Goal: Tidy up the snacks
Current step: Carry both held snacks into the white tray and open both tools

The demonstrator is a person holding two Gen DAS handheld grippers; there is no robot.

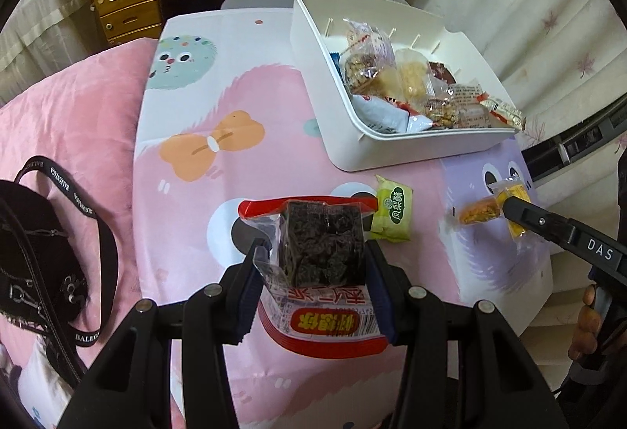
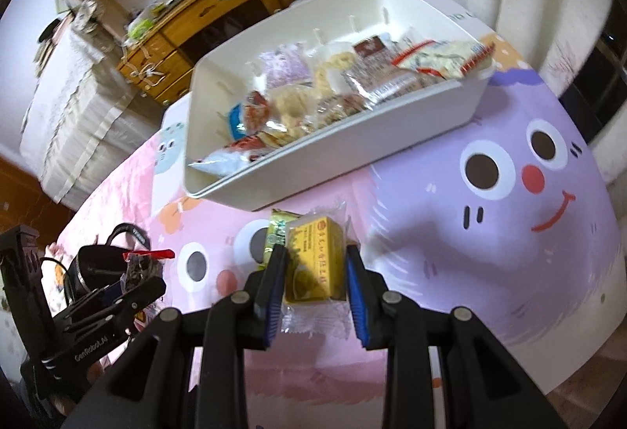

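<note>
In the left wrist view, the left claw is clamping a dark snack packet with red ends, above the surface. A white bin of snacks is sitting at the far right corner, a green packet just before it.

In the right wrist view, the right claw is gripping a yellow snack packet over the surface's near side.

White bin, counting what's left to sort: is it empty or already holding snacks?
Holding snacks: the white bin has many wrapped packets piled inside, some reaching its rim.
</note>
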